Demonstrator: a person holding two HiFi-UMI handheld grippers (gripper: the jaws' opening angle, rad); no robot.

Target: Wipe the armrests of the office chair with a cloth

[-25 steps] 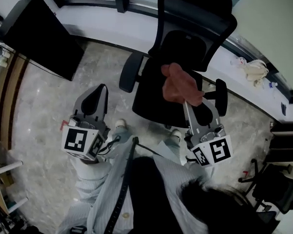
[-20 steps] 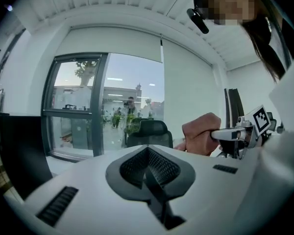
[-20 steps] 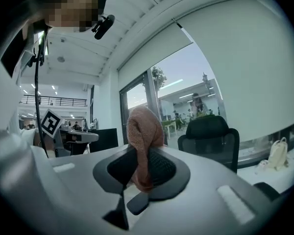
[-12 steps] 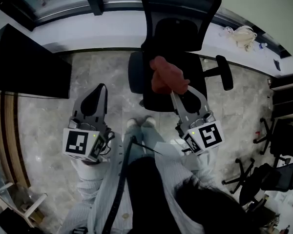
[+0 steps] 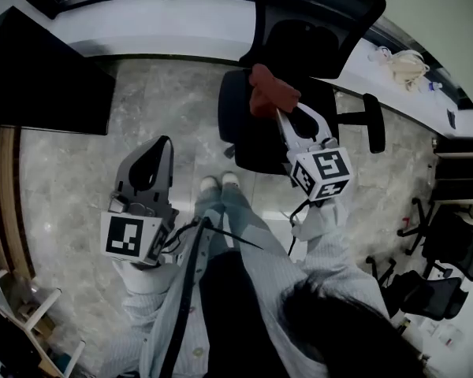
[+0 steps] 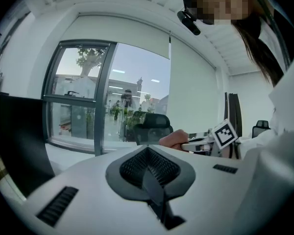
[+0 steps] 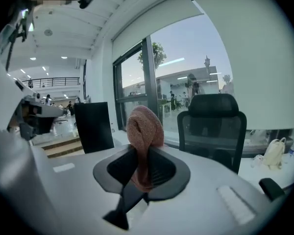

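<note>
Currently grips a rust-pink cloth [image 5: 273, 93] in the right claw [image 5: 283, 112], pinched tight between both pads [image 7: 159, 168], with a knotted bunch of fabric bulging up past the tips. Holds that cloth over the seat of the black office chair [image 5: 256, 148], between the two armrests, nearer the left-hand armrest [image 5: 228, 107] than the far armrest [image 5: 374, 123]; cannot tell whether it touches either. Carries the left claw [image 5: 161, 143] lower down over the grey marble floor [image 5: 71, 187], well apart from the chair, pads pressed together on nothing. Stands facing the chair, white shoes [image 5: 217, 183] just before the seat's front edge. Points both claws toward the window.
</note>
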